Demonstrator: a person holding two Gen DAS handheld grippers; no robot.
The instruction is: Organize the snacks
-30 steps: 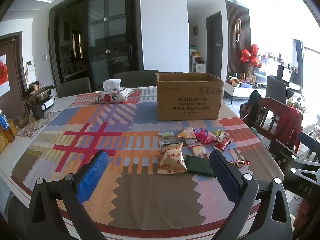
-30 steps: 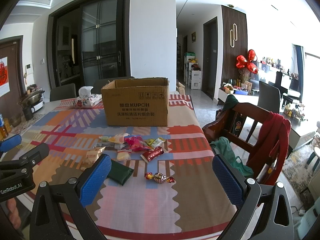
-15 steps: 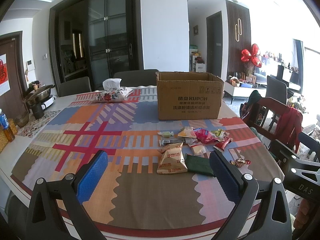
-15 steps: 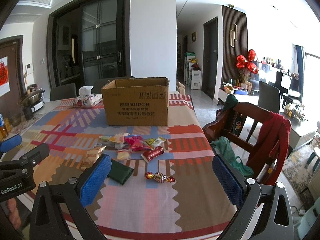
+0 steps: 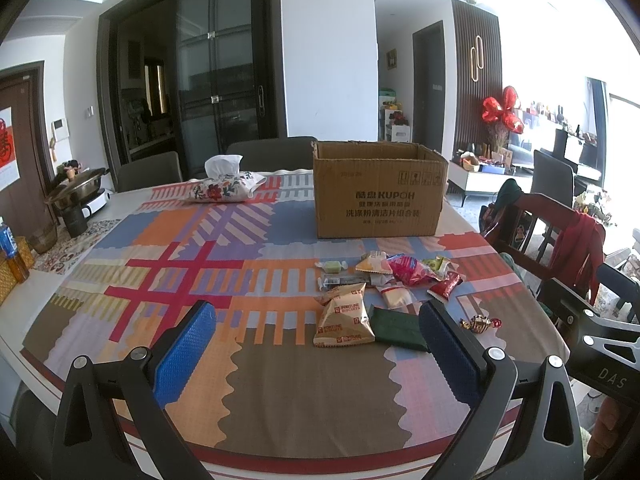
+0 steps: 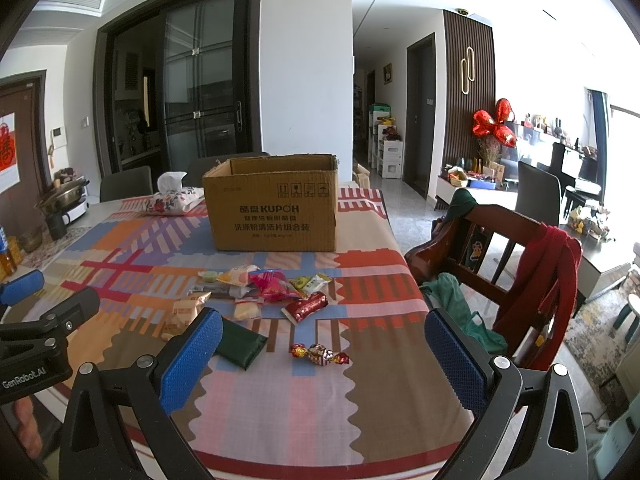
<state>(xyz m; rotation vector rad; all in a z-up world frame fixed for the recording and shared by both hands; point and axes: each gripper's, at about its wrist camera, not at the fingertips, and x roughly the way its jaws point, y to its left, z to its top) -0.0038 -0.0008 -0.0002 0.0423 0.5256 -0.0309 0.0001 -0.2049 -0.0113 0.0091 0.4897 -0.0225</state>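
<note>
Snacks (image 5: 384,292) scattered on table (image 5: 280,380), before cardboard box (image 5: 378,190); tissue pouch (image 5: 226,188) left of box.

Dining table (image 5: 24,320) under a patchwork tablecloth (image 5: 280,392), with a box and loose snacks.

A cardboard box (image 5: 378,196) stands open at the far right; a floral tissue pouch (image 5: 226,190) lies left of it. Near the box sits a snack cluster: a green candy (image 5: 331,266), an orange packet (image 5: 374,263), a pink packet (image 5: 408,272), a red packet (image 5: 445,286), a Fortune Biscuits bag (image 5: 344,316) and a dark green pouch (image 5: 398,328) touching it. A gold-wrapped candy (image 6: 319,354) lies apart, nearer the right edge. A pot (image 5: 76,192) sits far left.
</note>
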